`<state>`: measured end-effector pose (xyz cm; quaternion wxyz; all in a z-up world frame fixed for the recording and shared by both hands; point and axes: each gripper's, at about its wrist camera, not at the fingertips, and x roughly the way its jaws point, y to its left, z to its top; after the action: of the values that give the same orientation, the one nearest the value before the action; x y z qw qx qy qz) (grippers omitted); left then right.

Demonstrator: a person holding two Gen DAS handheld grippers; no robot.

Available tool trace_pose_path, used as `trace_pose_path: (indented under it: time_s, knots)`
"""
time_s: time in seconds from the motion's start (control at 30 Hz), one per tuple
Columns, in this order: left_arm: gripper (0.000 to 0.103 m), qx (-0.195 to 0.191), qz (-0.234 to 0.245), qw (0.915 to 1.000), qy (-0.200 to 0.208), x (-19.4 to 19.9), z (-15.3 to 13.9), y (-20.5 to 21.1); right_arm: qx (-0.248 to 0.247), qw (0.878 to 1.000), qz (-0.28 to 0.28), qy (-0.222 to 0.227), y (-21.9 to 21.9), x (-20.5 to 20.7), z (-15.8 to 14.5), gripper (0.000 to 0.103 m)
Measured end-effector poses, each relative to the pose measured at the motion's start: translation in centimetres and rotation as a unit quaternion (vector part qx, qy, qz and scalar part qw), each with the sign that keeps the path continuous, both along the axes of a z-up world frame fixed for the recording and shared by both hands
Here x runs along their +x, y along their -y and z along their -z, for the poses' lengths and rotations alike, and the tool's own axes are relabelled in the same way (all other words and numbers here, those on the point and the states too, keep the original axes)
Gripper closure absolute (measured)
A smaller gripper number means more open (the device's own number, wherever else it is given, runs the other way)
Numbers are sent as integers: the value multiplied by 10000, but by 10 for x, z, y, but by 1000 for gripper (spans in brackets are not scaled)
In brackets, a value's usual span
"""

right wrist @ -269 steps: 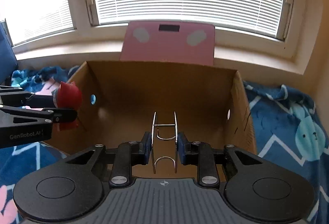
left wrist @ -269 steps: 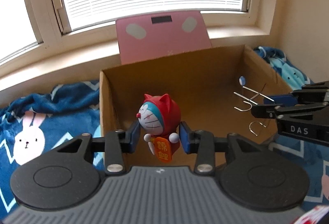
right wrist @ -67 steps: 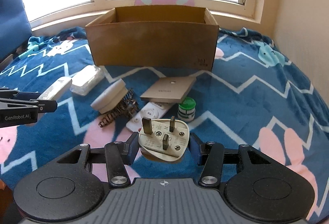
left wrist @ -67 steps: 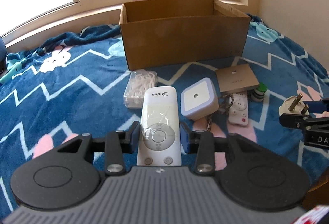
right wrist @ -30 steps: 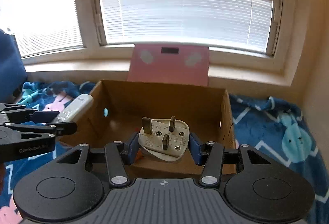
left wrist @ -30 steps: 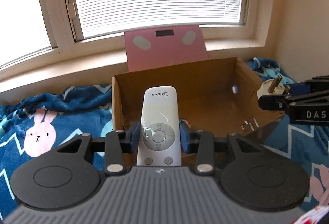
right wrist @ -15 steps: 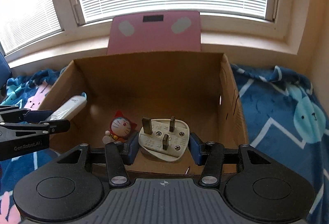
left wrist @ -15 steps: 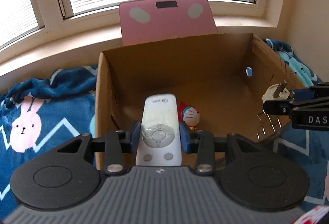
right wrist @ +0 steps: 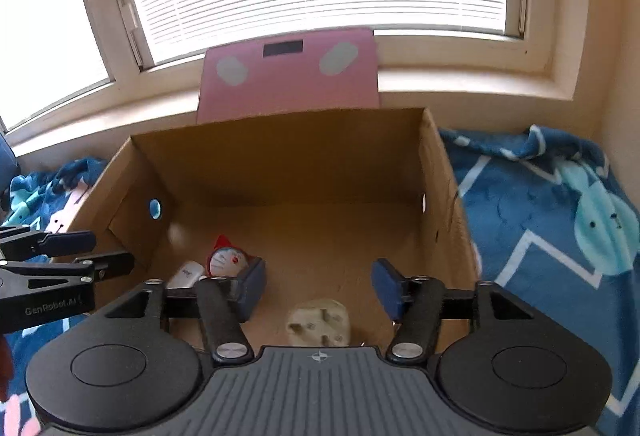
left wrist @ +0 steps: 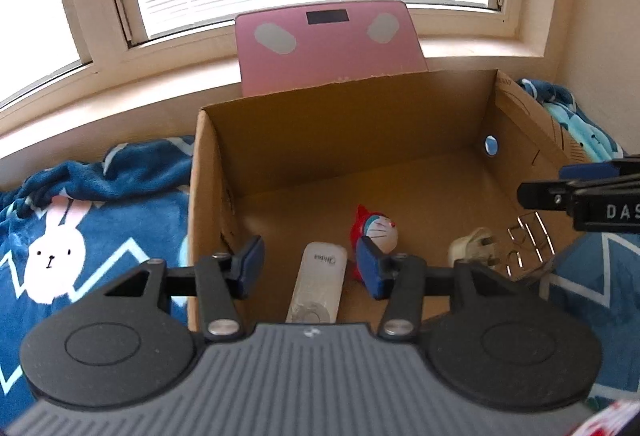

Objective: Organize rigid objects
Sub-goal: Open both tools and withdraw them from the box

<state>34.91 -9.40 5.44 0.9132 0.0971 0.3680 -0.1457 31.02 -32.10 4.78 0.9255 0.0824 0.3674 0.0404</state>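
An open cardboard box point(left wrist: 352, 124) stands on the blue blanket. On its floor lie a white remote point(left wrist: 318, 286), a red cat figurine point(left wrist: 376, 232), a white plug point(left wrist: 474, 250) and a metal wire rack point(left wrist: 530, 242). My left gripper point(left wrist: 310, 268) is open and empty above the remote. My right gripper point(right wrist: 318, 288) is open and empty above the plug point(right wrist: 320, 322). The right wrist view also shows the box point(right wrist: 280, 160), the figurine point(right wrist: 228, 260) and the remote's end point(right wrist: 186, 274). Each gripper shows in the other's view: the right one point(left wrist: 576, 192), the left one point(right wrist: 60, 256).
A pink bathroom scale point(left wrist: 328, 44) leans against the window sill behind the box; it also shows in the right wrist view point(right wrist: 288, 72). The blue patterned blanket point(left wrist: 80, 220) lies on both sides of the box point(right wrist: 552, 204). A wall stands at the right.
Both grippers have opened. The remote dropped from the left gripper and the plug from the right gripper onto the box floor.
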Motion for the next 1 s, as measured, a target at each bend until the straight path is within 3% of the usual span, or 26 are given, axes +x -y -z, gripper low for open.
trace_pose_path:
  time_s: [0.27,0.43,0.5,0.7,1.0]
  knots:
    - [57,-161,-77,9996,212,-45,-26,-13,50,9995,33,314,-3,-50,-37,42]
    - [51,-263,-142,9989,349,-92,-41,-24,-28,9989,-15,465,-13,-102,-57,41]
    - [44,-413,-187,9985,315,-112,-44,-30,-45,9986,-37,520,-16,-127,-60,41]
    - [27,-590,-353,9969,373,-177,-46,-52,-14,9985,35,544,-18,-196,-51,40]
    - [17,-698,-770,9939,374,-252,-26,-91,6,9990,209,391,-20,-277,-19,38]
